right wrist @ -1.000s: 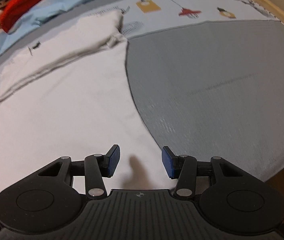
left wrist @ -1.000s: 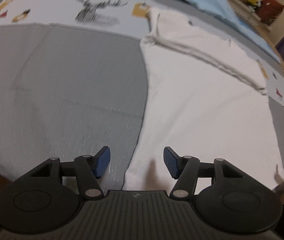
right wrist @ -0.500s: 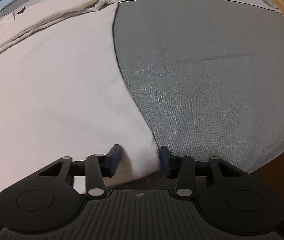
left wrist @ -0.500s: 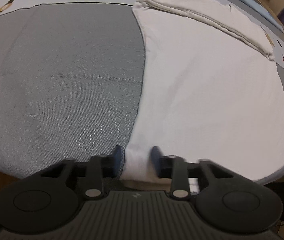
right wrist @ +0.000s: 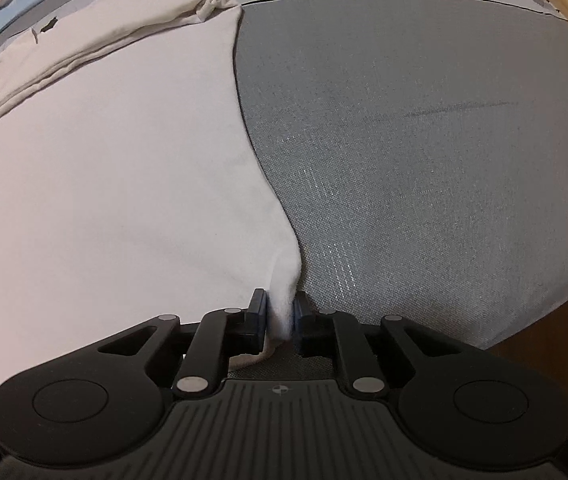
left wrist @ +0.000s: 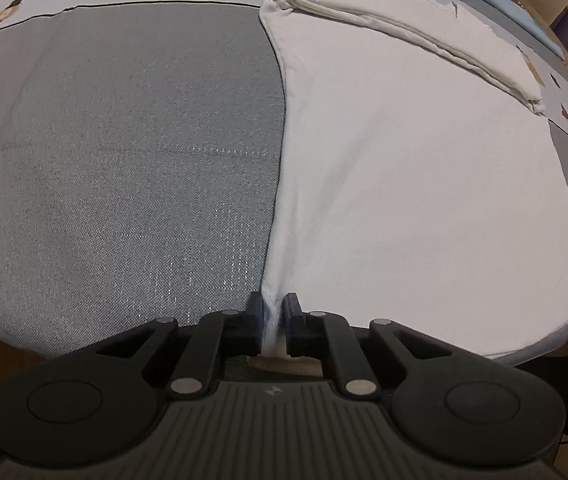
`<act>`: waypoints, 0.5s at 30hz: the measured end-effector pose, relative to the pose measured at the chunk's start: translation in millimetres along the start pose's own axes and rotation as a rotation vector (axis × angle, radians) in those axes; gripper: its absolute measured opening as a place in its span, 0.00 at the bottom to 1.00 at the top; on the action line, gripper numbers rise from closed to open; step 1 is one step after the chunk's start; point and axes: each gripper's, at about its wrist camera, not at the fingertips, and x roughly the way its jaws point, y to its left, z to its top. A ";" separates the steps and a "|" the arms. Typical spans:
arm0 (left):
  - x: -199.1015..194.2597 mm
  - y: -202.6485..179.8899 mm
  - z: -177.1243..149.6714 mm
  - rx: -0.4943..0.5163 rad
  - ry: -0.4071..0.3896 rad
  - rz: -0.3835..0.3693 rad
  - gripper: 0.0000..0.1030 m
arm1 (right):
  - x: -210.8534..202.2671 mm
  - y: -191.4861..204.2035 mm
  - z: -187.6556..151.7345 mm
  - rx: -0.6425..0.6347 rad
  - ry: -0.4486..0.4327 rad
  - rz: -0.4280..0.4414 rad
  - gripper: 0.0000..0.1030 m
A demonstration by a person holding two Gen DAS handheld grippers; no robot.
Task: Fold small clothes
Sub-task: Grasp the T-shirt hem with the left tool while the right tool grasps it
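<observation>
Two corners of the shirt's (left wrist: 412, 184) near hem are pinched, one in each hand-held gripper. The left hand-held gripper (left wrist: 272, 320) has its jaws pressed together on the hem's left corner, and the right hand-held gripper (right wrist: 281, 318) is pinching the right corner in the same way. The shirt (right wrist: 108, 168) lies flat on the grey cloth (left wrist: 124, 160) that covers the surface, and it stretches straight away from both grippers. Its long axis runs from the held hem to the far end, where the sleeves (left wrist: 424, 36) are already folded across the body. Neither arm looks nearer to that far end; both sit level at the near edge. Judging from this, the coming move is to carry the hem forward along that axis and lay it over the sleeve band. Both corners would need to travel evenly, or the fold will skew.
</observation>
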 end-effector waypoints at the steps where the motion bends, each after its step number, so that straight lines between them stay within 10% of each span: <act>1: 0.3 -0.1 -0.6 -0.001 0.001 0.000 0.10 | 1.6 1.0 1.5 -0.004 0.002 -0.003 0.18; 15: -20.6 -21.1 -4.2 0.124 -0.083 0.024 0.05 | -26.6 2.2 7.6 -0.013 -0.113 0.097 0.10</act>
